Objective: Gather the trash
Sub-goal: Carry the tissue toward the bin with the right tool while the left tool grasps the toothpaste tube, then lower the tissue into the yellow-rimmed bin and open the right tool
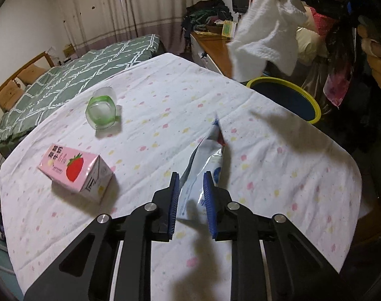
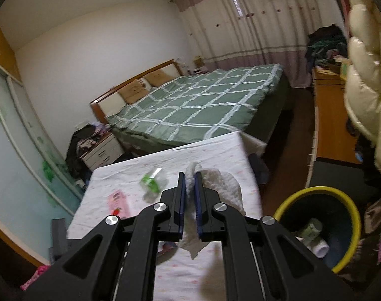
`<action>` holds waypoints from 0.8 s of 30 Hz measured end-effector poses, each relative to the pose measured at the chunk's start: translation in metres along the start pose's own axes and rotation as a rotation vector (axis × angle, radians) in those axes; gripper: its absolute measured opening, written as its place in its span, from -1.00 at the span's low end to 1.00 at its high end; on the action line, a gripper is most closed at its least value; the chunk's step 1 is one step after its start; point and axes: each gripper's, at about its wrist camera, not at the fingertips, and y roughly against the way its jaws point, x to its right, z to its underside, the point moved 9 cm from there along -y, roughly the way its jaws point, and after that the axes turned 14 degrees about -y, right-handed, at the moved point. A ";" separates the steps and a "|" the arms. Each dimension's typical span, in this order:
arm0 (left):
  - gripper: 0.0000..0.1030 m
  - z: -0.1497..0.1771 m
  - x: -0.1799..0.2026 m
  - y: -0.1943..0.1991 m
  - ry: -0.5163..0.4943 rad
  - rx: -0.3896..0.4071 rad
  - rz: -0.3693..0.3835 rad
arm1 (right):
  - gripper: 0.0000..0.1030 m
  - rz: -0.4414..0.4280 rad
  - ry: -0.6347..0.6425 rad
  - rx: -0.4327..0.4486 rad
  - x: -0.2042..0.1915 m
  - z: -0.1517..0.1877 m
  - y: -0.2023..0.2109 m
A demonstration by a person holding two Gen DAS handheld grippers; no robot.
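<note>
Left wrist view: the left gripper [image 1: 190, 188] is shown with its jaws closed on a blue-and-white plastic wrapper [image 1: 206, 158] on the tabletop [image 1: 278, 155], while a pink strawberry milk carton [image 1: 76, 173] and a green-rimmed clear cup [image 1: 101, 111] are left uncollected. A white paper towel [image 2: 215, 183] is gripped in the shut jaws of the right gripper [image 2: 189, 183], near the yellow-rimmed bin [image 2: 351, 208], where some trash already lies. A flower-print cloth covers the tabletop; a green checked bed [image 2: 203, 110] and curtains [image 2: 253, 20] are seen behind.

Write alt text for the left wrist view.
The left gripper has its fingers closed on a white-and-blue plastic packet on a flowered tablecloth. A pink strawberry milk carton and a clear green-rimmed cup lie nearby.
</note>
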 end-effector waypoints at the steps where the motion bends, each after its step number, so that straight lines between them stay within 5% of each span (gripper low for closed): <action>1: -0.60 0.001 0.002 0.002 0.001 0.000 0.006 | -0.86 0.016 -0.005 0.007 0.007 -0.002 0.003; 15: -0.60 -0.007 0.015 -0.009 -0.003 -0.038 0.015 | -0.86 0.284 -0.099 0.027 0.141 -0.003 0.008; 18: 0.22 -0.010 0.015 -0.007 -0.013 -0.026 -0.010 | -0.86 0.333 -0.120 0.025 0.166 0.002 0.005; 22: 0.23 -0.017 0.020 -0.005 -0.046 -0.020 -0.017 | -0.83 0.410 -0.130 0.008 0.197 0.007 -0.003; 24: 0.23 -0.019 0.021 -0.006 -0.051 -0.024 -0.017 | -0.54 0.436 -0.142 -0.010 0.209 0.012 -0.007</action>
